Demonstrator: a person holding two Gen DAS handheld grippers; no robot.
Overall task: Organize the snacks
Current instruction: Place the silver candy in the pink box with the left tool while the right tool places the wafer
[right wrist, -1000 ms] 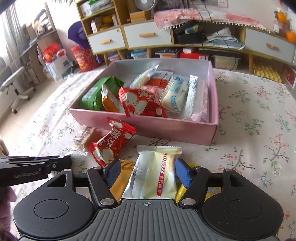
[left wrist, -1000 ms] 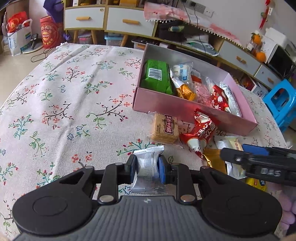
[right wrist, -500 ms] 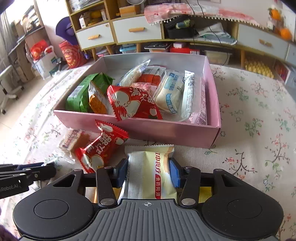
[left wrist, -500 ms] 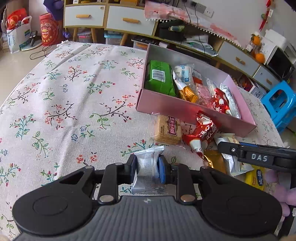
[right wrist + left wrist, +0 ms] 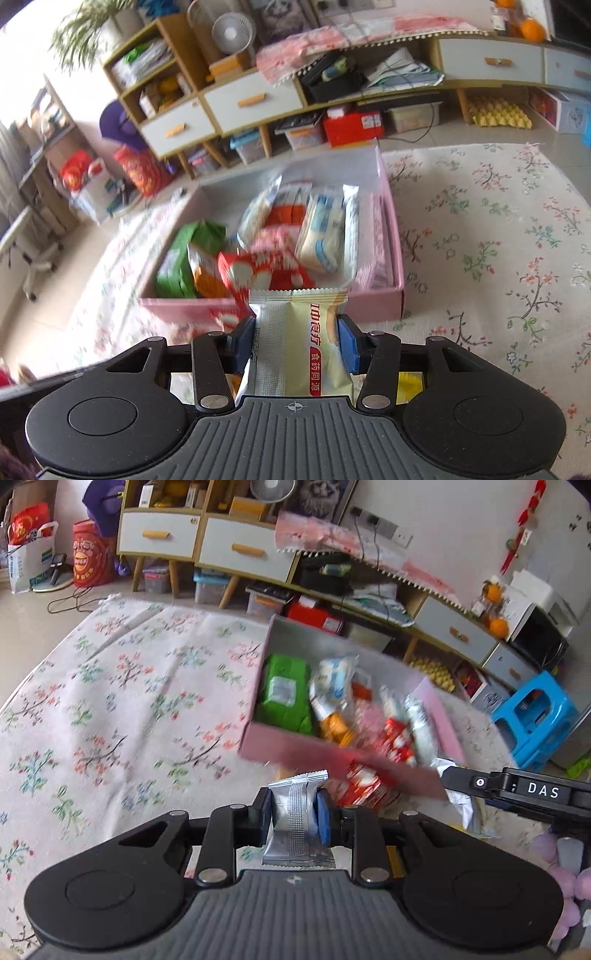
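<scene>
Left jaws (image 5: 293, 821) clenched on a silver packet (image 5: 297, 818), its long axis running away from me, crimped end toward the pink box (image 5: 280, 747). Right jaws (image 5: 297, 345), which have just been closing, grip a cream-gold packet (image 5: 295, 343) by its long sides; its long axis also points ahead at the box, red print along it. Box sits on the floral tabletop (image 5: 110, 709), crowded with snacks, green pack (image 5: 284, 694) at its left end. A red wrapper (image 5: 360, 786) lies just outside the near wall.

Snack packets (image 5: 334, 705) inside box (image 5: 295, 755) on tablecloth (image 5: 110, 709), cabinets (image 5: 236, 550) behind.
</scene>
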